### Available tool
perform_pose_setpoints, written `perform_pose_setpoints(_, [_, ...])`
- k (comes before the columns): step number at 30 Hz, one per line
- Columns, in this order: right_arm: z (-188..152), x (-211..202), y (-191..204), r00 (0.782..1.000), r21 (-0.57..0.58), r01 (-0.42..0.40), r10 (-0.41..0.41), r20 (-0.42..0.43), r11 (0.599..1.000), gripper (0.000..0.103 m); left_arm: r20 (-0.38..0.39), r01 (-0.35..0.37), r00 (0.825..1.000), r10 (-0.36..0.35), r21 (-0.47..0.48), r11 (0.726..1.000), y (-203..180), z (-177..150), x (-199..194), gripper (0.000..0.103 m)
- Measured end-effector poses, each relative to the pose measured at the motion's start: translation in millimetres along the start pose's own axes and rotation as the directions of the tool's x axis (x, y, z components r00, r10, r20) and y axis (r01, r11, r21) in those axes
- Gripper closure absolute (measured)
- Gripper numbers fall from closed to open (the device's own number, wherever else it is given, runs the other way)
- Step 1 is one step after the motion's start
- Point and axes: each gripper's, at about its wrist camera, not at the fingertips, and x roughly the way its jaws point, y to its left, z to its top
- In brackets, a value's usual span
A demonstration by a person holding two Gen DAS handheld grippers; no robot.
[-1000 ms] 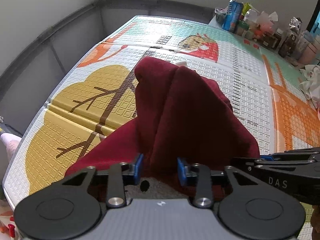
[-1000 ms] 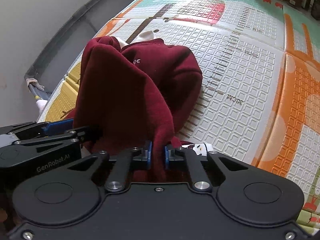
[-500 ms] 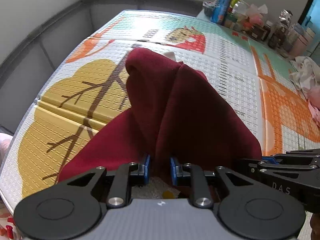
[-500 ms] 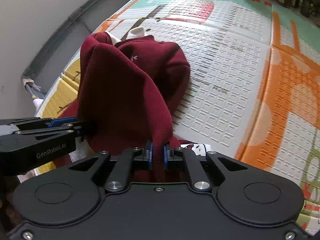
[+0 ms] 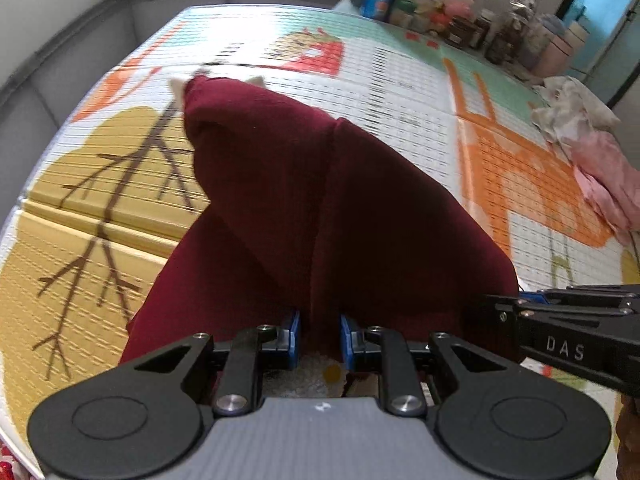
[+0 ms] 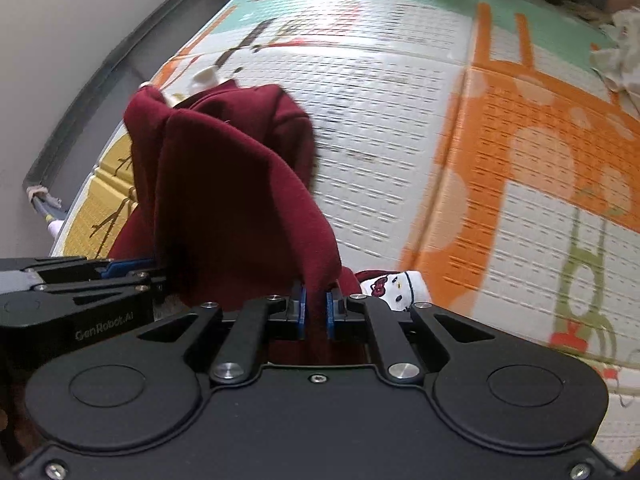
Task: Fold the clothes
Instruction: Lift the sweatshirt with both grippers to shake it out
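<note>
Both grippers pinch an edge of the maroon garment [image 5: 332, 208], which hangs in loose folds above the patterned play mat [image 5: 400, 92]; the left gripper [image 5: 319, 338] has its fingers narrowed onto a fold of cloth, and the right gripper [image 6: 314, 314] has its fingers pressed nearly together on another fold; the step looks like lifting to spread; next, I judge, the hands must draw apart and lay it flat on the mat.

L gripper [image 5: 319, 334] jaws closed onto maroon garment [image 5: 320, 216] | garment dragged right
</note>
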Motion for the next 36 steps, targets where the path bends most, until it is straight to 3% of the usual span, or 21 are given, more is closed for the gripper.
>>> perform_pose_setpoints(11, [-30,-29,-55,0.999,0.098,0.039,-0.041,0.016,0.994,0.095,-0.030,0.063,0.998,-0.060,0.092,0.994,-53,-13,4,0.081])
perform_pose_setpoints(36, [-112,-96,-119,0.986,0.258,0.129,-0.153,0.073,0.957,0.095,-0.092,0.164,0.985,-0.144,0.269,0.949,-141,-50,0,0.080])
